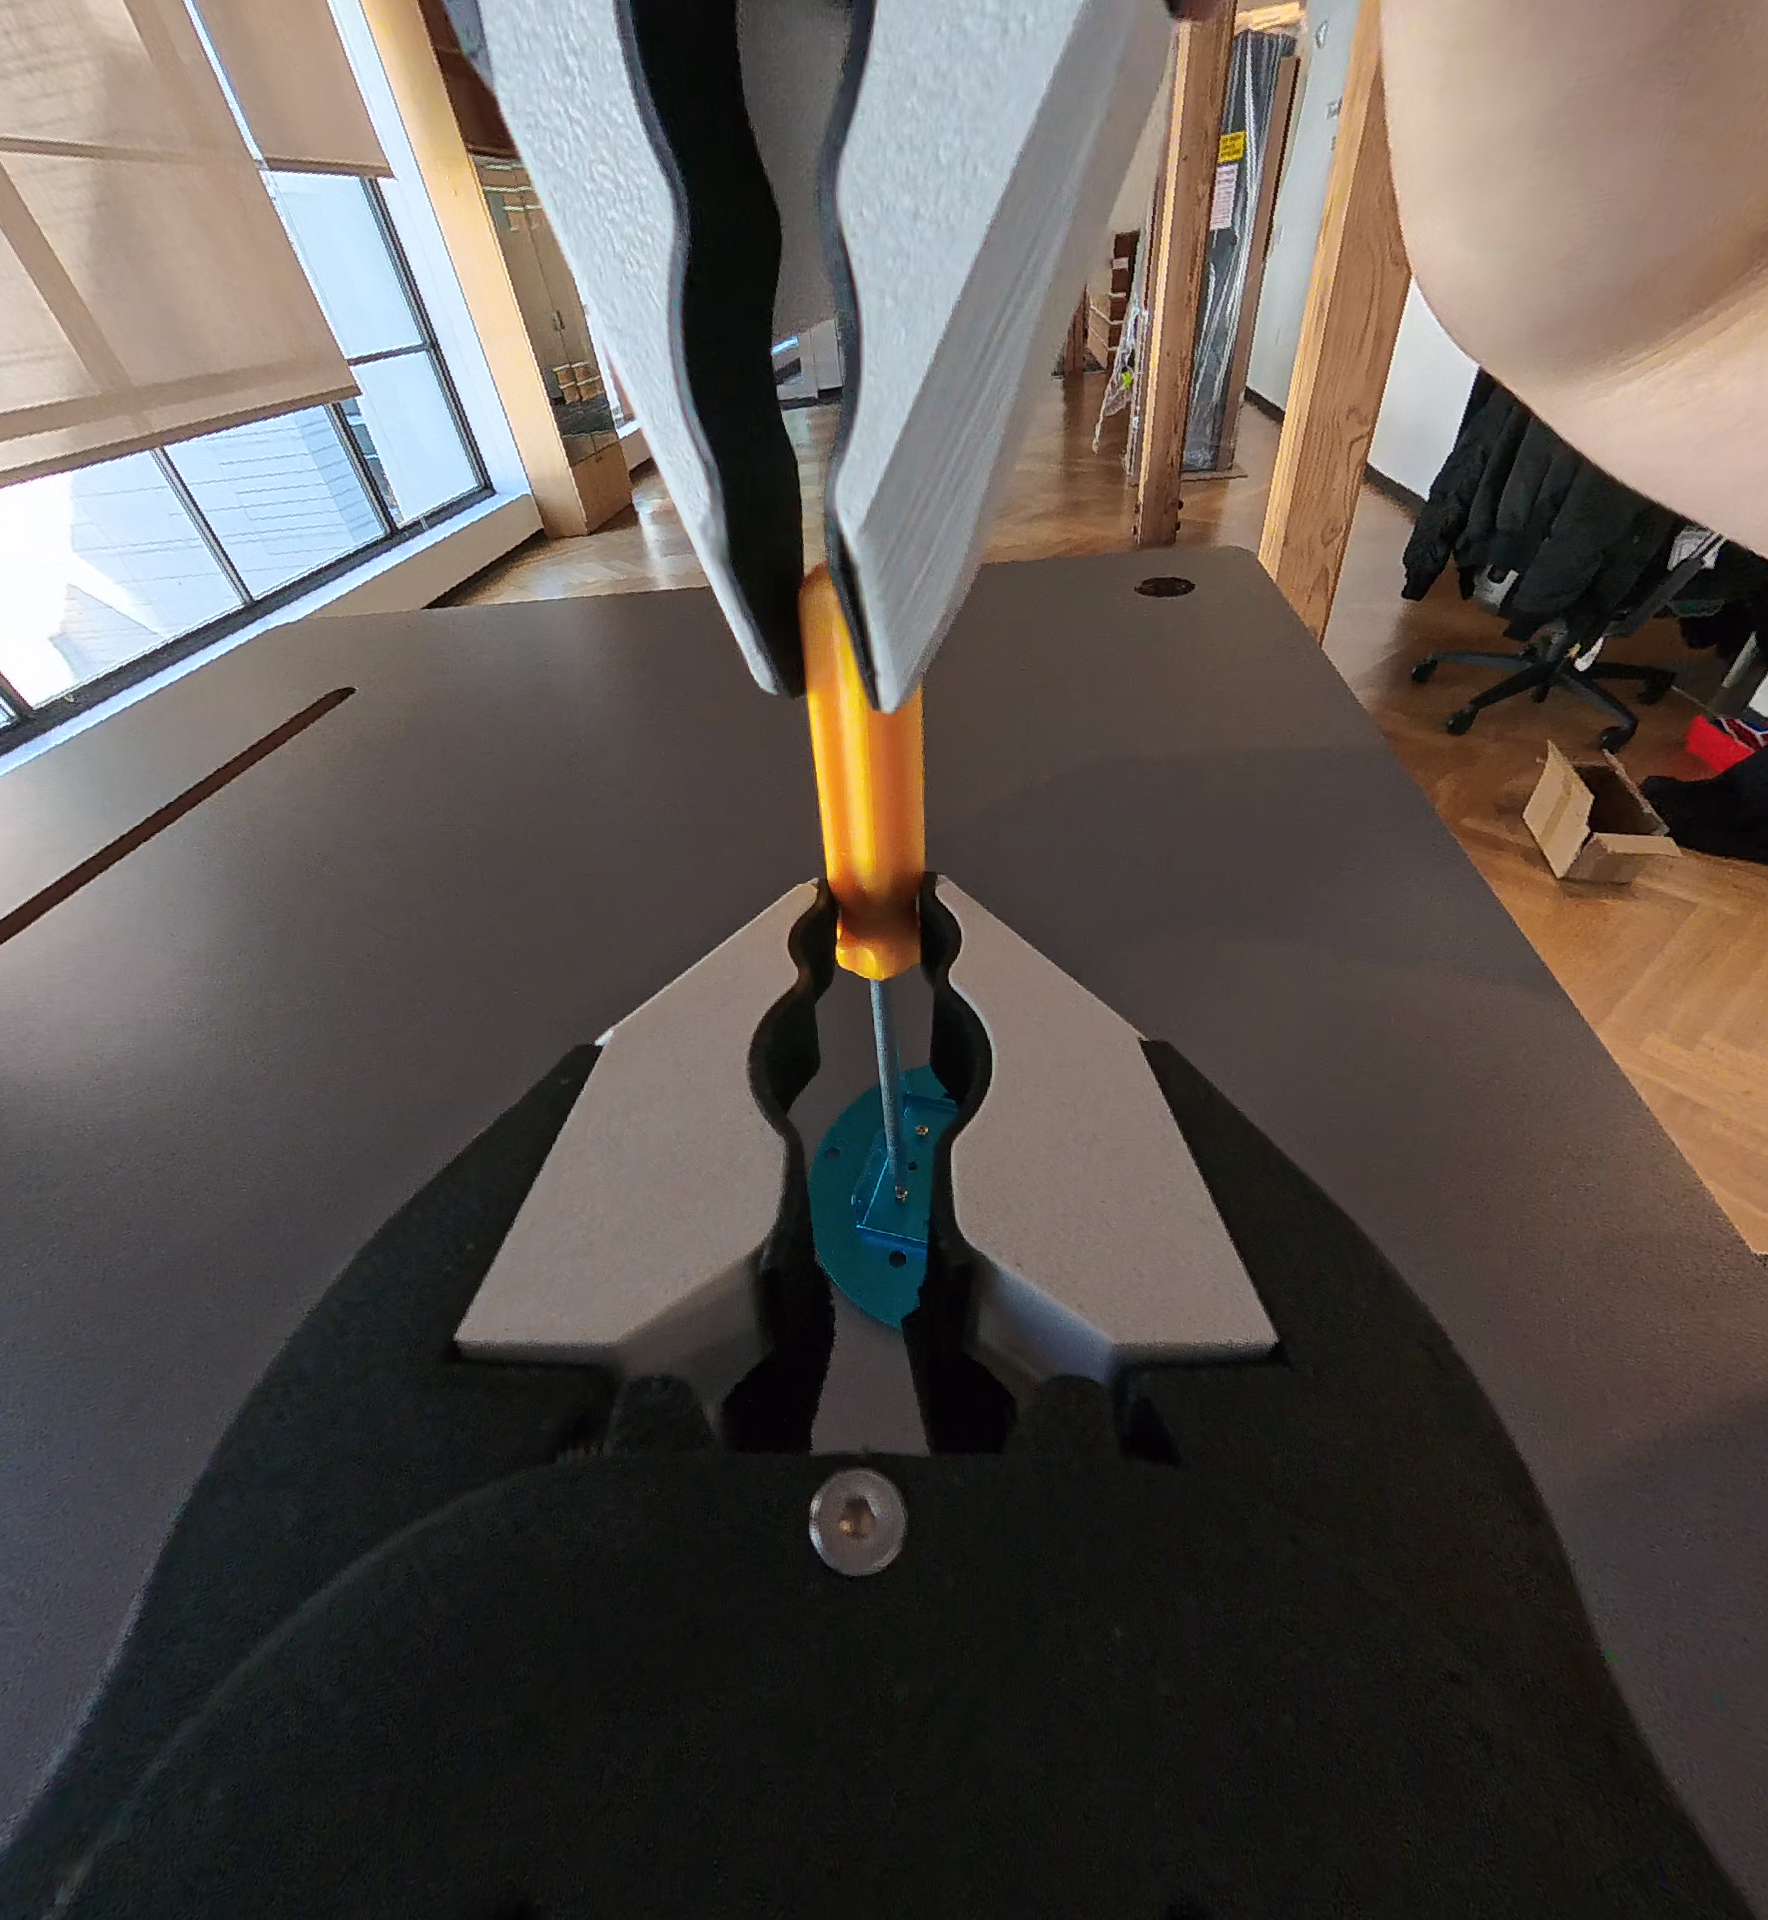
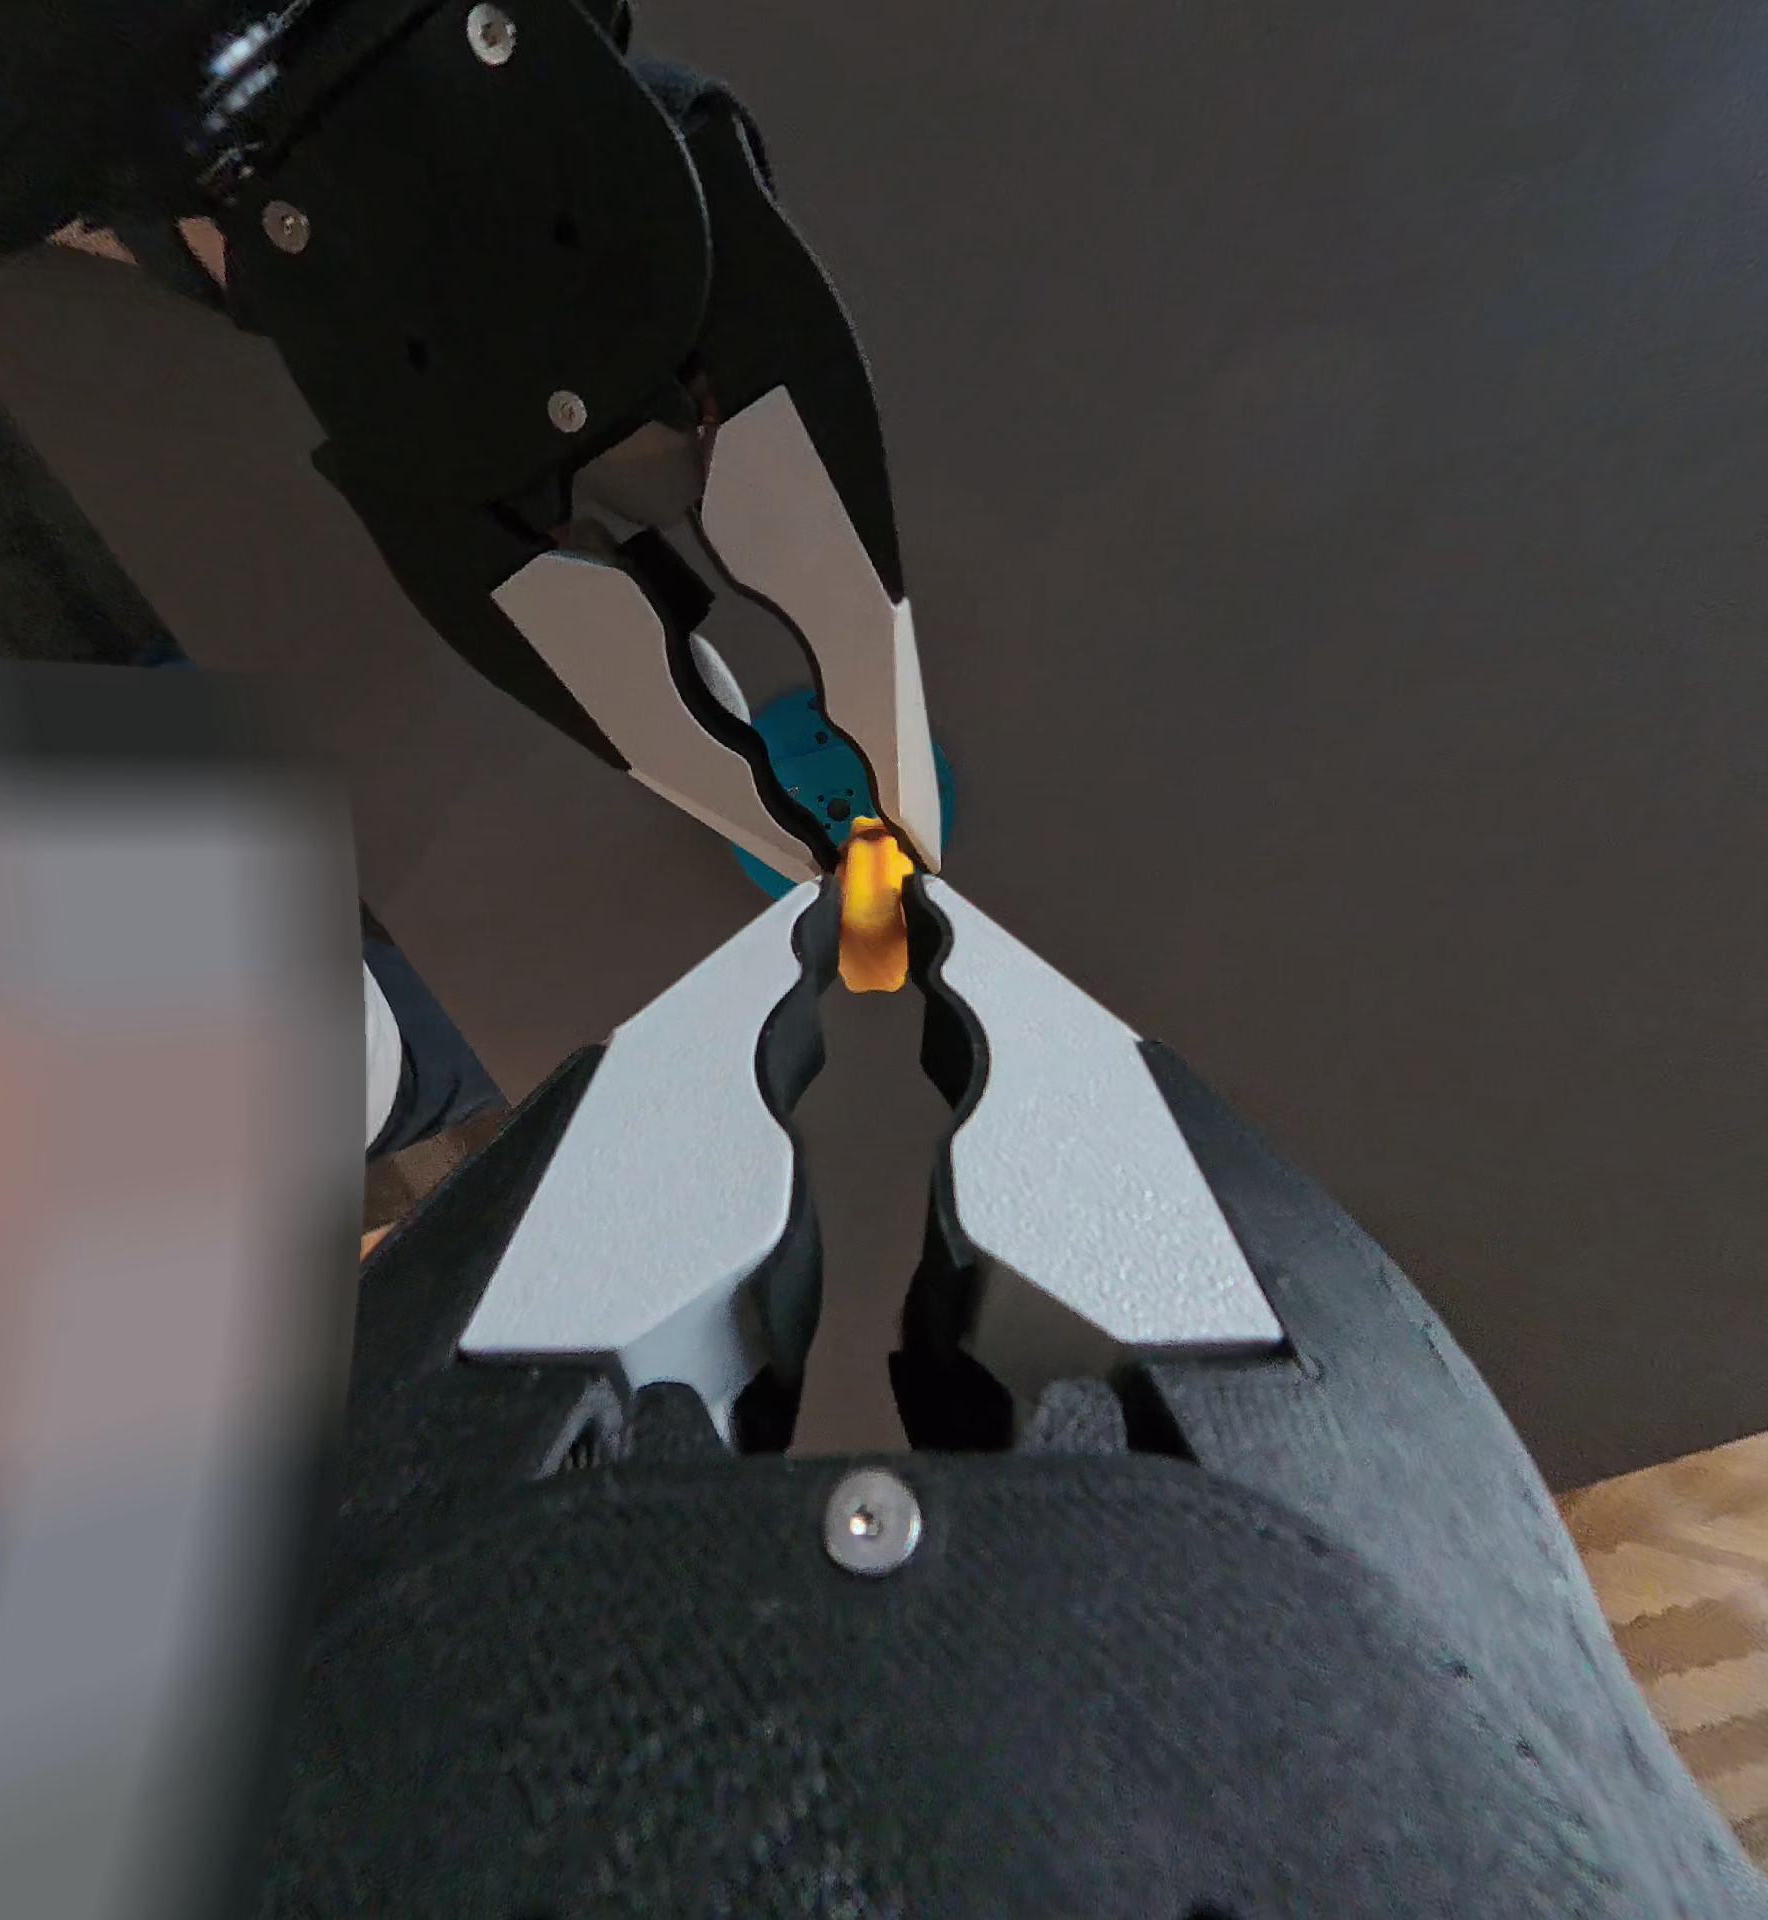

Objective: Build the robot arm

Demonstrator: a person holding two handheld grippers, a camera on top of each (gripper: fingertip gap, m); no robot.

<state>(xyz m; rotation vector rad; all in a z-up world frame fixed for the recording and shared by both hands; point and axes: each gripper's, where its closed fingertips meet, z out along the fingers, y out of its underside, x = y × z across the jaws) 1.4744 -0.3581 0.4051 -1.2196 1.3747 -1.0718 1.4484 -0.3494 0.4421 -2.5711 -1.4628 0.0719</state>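
A screwdriver with an orange handle (image 1: 864,800) stands nearly upright. Its thin metal shaft (image 1: 888,1091) points down onto a small screw in a blue metal part (image 1: 875,1216) lying on the dark grey table (image 1: 340,935). My left gripper (image 1: 875,914) is shut on the lower end of the handle. My right gripper (image 1: 828,675) comes down from above and is shut on the top of the handle. In the right wrist view the right gripper (image 2: 872,914) clamps the handle top (image 2: 869,914), the left gripper (image 2: 875,847) meets it from the far side, and the blue part (image 2: 807,758) shows behind.
The table has a long slot (image 1: 142,831) at the left and a round cable hole (image 1: 1162,587) at the far edge. Beyond are windows, wooden posts, an office chair (image 1: 1545,665), a cardboard box (image 1: 1597,821) on the wood floor, and a person's arm (image 1: 1638,260). Across from one pair of fingers to the other is roughly 5 centimetres.
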